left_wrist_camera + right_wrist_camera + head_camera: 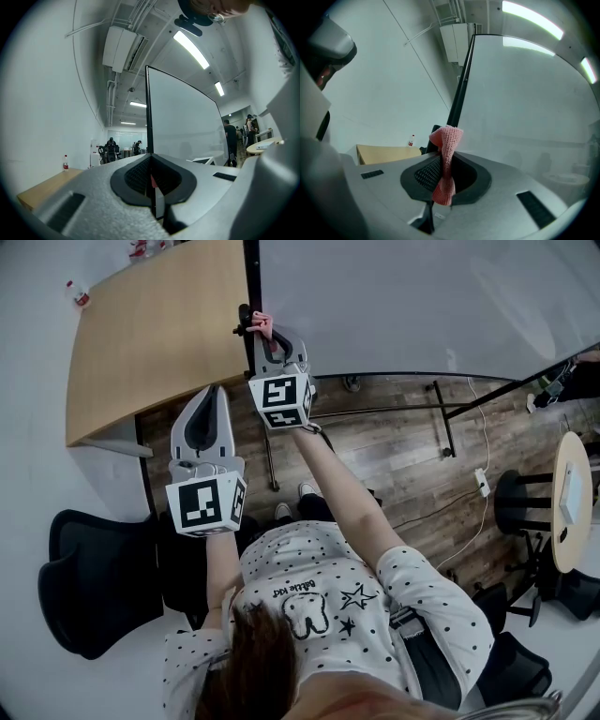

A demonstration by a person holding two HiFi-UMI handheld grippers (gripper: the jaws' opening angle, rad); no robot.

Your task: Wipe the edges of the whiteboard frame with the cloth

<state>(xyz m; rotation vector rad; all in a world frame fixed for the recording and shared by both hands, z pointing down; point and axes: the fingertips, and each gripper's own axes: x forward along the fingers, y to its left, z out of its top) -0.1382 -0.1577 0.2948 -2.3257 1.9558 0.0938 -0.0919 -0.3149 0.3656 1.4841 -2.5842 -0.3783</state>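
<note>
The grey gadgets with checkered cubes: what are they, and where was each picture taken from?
There is no robot here. A person holds a two-jaw gripper in each hand. The head view looks down from a camera on the person's head. The other two views come from cameras riding on each gripper, looking along its jaws. The right gripper is clamped on a pink cloth, held up at the dark frame edging the whiteboard. The left gripper is closed on nothing. A wooden table stands beside the board.
</note>
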